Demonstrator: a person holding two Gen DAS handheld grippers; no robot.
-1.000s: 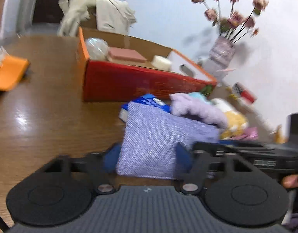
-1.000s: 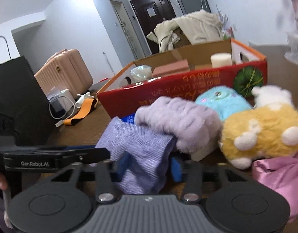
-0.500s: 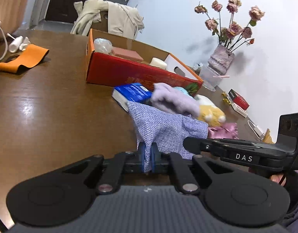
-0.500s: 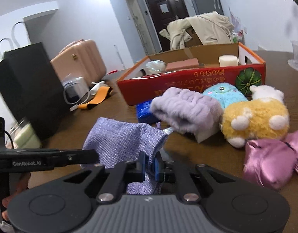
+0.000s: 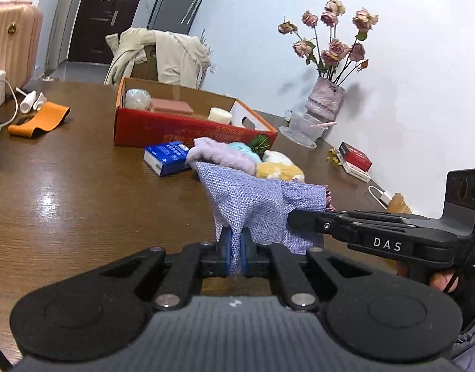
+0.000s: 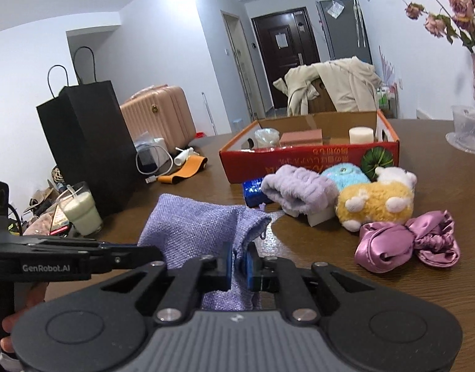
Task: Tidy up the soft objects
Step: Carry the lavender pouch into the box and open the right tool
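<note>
Both grippers hold one item: the lilac woven pouch (image 5: 262, 204). The left gripper (image 5: 236, 255) is clenched on a fold of its near-left edge; the right gripper (image 6: 239, 266) is clenched on a fold of its near-right edge. The pouch hangs between the two pairs of blue pads, raised off the wooden table (image 5: 67, 192), near the camera and well short of the other soft items.

Procedure for the step in hand, judged as carrying or spreading the pouch:
1. Keep both grips closed. The fabric is thin and loosely gathered, so it may slip if either grip relaxes.
2. Move both hands together and at equal height. Uneven pull would probably twist the cloth or drag it out of one grip.
3. Choose a bare patch of table or the box before lowering.

Surroundings, left to right: a black paper bag (image 6: 85, 136), a glass of pale liquid (image 6: 81, 212), an orange strap (image 5: 39, 119) with a white cable, the red cardboard box (image 5: 187, 124), a blue packet (image 5: 167, 156), a lilac fuzzy band (image 6: 299, 190), a teal plush (image 6: 345, 173), a yellow plush (image 6: 375, 203), a pink satin scrunchie (image 6: 404, 243), and a vase of dried roses (image 5: 325, 99).

Obstructions: the cluster of plush items lies directly ahead, in front of the box. The box already contains several objects.
</note>
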